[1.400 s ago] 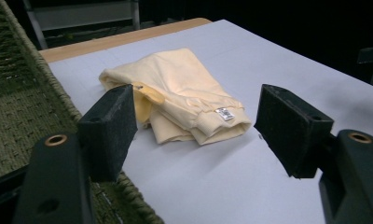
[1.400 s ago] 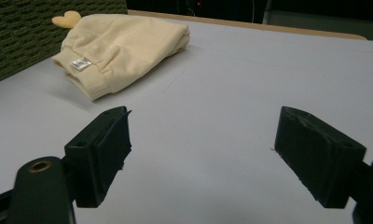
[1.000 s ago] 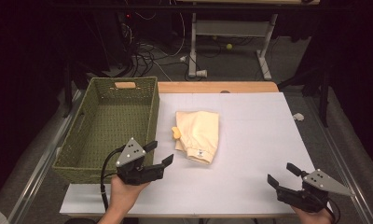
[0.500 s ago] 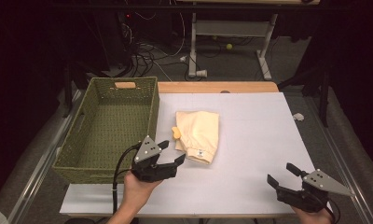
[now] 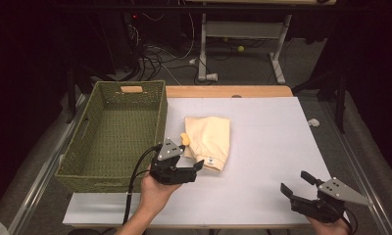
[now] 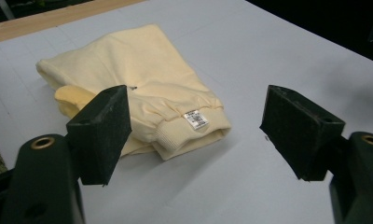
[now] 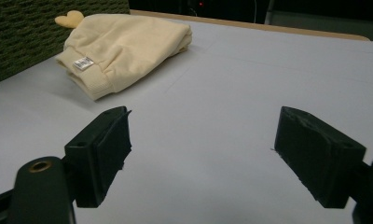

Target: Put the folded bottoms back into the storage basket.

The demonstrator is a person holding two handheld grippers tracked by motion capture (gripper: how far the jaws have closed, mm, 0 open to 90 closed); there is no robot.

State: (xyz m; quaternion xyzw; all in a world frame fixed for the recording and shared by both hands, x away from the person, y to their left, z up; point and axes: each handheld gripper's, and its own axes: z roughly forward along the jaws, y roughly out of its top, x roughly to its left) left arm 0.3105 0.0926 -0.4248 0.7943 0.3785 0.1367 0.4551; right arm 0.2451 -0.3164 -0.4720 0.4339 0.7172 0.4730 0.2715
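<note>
Sweatshirt (image 5: 209, 141) lies folded beside the basket (image 5: 110, 132), near the bench's (image 5: 272, 147) left edge, cuff end toward your left gripper (image 5: 180, 169), which is released and nearer; your right gripper (image 5: 298, 187), also released, sits well apart.

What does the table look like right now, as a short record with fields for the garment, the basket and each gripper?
garment: folded pale yellow garment, lying flat on the white table, ribbed cuff with a small label toward the person
basket: green woven basket, left of the garment, nothing visible inside
left gripper: left gripper open, at the garment's near edge, jaws not closed on it
right gripper: right gripper open, near the table's front right corner, apart from the garment
</note>
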